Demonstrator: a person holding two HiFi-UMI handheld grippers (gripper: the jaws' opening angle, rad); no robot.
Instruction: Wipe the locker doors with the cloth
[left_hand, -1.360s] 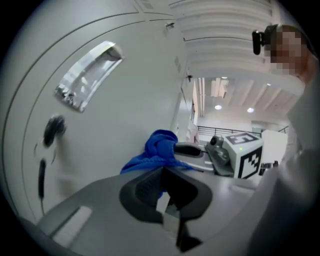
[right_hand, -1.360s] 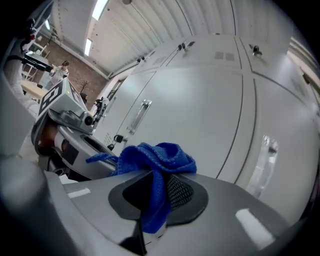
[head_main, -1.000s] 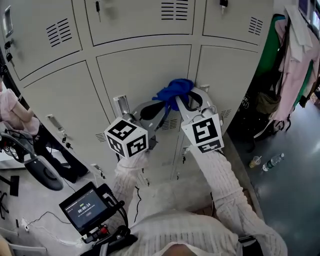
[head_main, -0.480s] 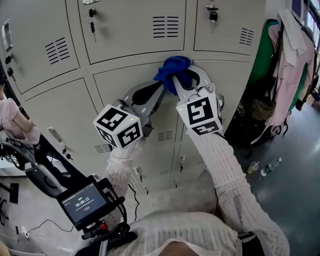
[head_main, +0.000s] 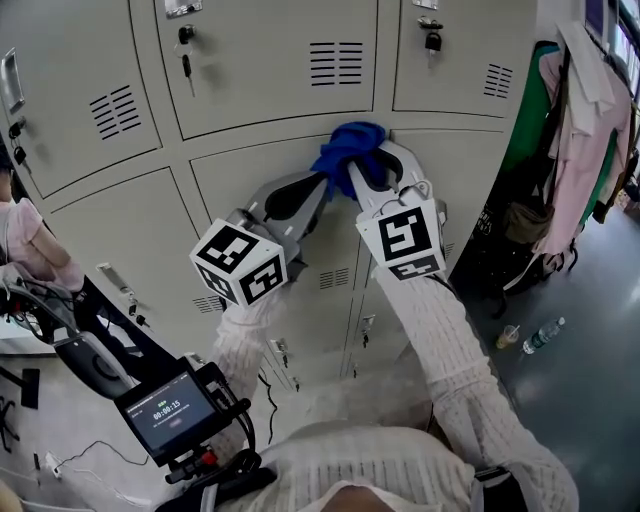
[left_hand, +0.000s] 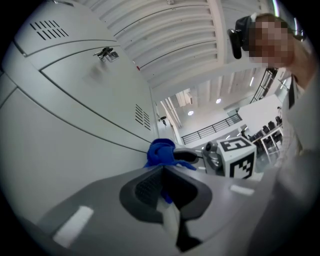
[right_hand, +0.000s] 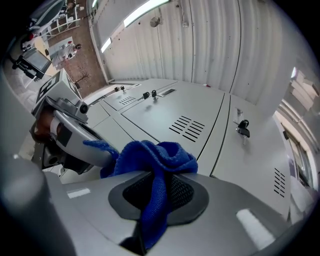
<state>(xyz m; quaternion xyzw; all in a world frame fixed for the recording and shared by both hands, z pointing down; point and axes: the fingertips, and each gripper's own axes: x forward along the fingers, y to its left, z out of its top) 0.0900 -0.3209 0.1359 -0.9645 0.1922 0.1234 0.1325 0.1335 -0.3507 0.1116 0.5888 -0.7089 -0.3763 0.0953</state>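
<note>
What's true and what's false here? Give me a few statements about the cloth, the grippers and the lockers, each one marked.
1. The cloth is blue. True.
2. The right gripper is open and empty. False: its jaws are shut on the cloth.
3. Keys hang in the upper locker doors. True.
4. The left gripper is far from the cloth. False: its jaws are shut on it too.
5. The hanging clothes are left of the lockers. False: they hang to the right.

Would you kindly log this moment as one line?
cloth: bunched against locker door | left claw: shut on cloth | right claw: shut on cloth
</note>
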